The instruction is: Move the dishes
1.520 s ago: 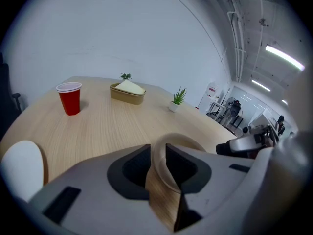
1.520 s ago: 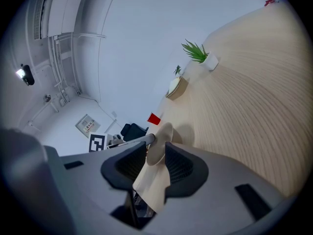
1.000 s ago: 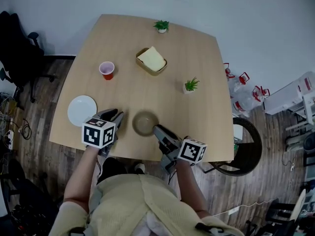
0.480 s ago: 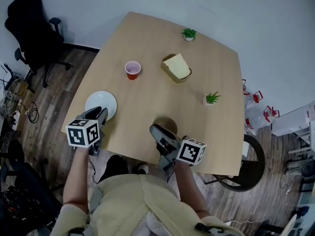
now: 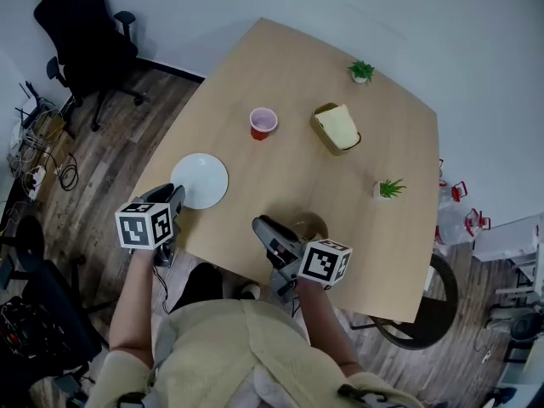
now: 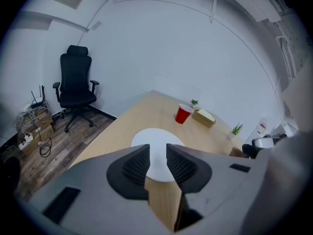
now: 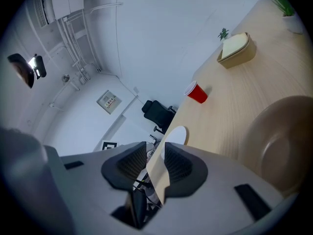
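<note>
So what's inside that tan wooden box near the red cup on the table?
A pale yellow flat block fills the tan wooden box and rises above its rim. It covers the box's floor, so anything beneath it cannot be seen.

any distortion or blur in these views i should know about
Head view: wide-angle, the table looks bowed; light is even, shadows soft. Left gripper view: fisheye with dark corners; the near jaws are soft, the white plate beyond clearer. Right gripper view: same fisheye, scene tilted; the brown bowl looms large and soft at the right.
</note>
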Demonstrator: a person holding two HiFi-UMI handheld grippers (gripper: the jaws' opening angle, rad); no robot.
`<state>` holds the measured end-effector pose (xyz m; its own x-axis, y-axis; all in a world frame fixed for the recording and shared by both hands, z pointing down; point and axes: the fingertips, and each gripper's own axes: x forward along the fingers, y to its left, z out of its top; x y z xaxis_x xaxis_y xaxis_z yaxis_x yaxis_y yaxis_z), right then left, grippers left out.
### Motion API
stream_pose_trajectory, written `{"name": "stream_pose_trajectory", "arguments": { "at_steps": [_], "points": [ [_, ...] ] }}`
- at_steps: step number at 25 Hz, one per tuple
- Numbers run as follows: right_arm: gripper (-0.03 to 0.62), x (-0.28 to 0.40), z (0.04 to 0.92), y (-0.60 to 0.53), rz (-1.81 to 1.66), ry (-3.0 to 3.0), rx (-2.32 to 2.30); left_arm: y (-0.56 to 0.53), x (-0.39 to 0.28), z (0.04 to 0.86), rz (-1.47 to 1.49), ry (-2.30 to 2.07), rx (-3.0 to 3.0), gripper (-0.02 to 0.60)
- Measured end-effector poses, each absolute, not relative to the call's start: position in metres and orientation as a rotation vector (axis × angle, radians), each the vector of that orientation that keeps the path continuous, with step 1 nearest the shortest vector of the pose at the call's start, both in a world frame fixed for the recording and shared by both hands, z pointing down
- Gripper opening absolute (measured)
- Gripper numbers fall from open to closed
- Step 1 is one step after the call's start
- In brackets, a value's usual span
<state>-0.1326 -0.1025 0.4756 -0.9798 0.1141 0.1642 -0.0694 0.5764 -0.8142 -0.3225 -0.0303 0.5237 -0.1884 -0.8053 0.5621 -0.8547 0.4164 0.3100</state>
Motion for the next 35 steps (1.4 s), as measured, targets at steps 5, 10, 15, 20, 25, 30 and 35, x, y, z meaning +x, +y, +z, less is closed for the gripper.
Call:
{"name": "stream_pose_trajectory", "arguments": {
  "at_steps": [5, 10, 15, 20, 25, 30, 35],
  "points": [
    [0.127, -0.151, 0.484, -0.093, 1.347, -2.573, -0.059, -0.019, -0.341, 0.543, 0.125, -2.033, 1.269, 0.091],
    [0.126, -0.166, 0.495, -0.082, 1.338, -2.530, -0.092, -0.022, -0.347, 0.563, 0.182, -2.014, 1.221, 0.091],
    [0.126, -0.174, 0.498, -0.075, 1.328, -2.503, -0.132, -0.035, -0.361, 0.573, 0.198, -2.004, 1.187, 0.091],
    [0.124, -0.175, 0.499, -0.078, 1.336, -2.493, -0.132, -0.043, -0.368, 0.580, 0.235, -2.000, 1.162, 0.091],
    [0.123, -0.174, 0.501, -0.086, 1.347, -2.493, -0.127, -0.047, -0.370, 0.582, 0.234, -2.012, 1.139, 0.091],
    [0.120, -0.173, 0.501, -0.087, 1.353, -2.490, -0.135, -0.049, -0.369, 0.582, 0.226, -2.022, 1.145, 0.091],
    [0.115, -0.171, 0.502, -0.090, 1.349, -2.490, -0.129, -0.046, -0.374, 0.582, 0.173, -1.987, 1.156, 0.094]
  ]
}}
